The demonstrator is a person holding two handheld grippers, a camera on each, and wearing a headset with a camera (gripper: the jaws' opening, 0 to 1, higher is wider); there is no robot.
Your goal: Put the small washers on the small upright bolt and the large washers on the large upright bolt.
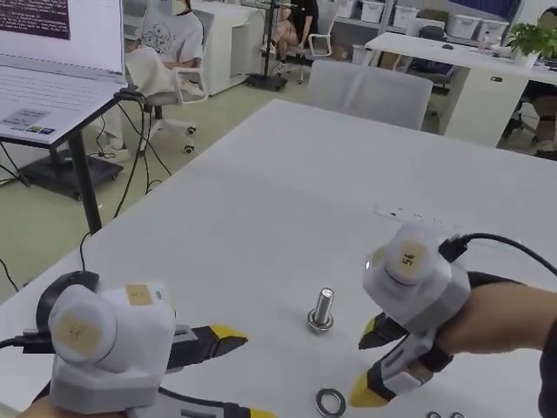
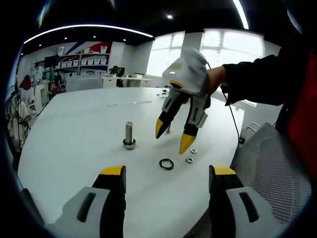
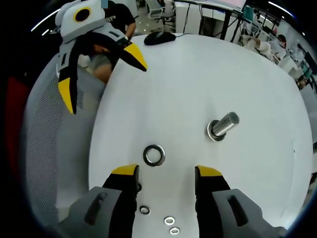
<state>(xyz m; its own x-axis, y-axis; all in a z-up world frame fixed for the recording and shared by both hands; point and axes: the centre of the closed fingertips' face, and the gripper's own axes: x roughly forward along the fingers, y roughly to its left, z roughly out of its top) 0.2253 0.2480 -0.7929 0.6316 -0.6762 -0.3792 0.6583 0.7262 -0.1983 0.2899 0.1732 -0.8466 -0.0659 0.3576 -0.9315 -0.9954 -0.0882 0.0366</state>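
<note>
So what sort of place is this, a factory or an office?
Probably an office-style lab or workroom: a big white table, a laptop on a stand, a grey chair and storage bins at the back.

A round sticker on the right gripper seems to read "54".
</note>
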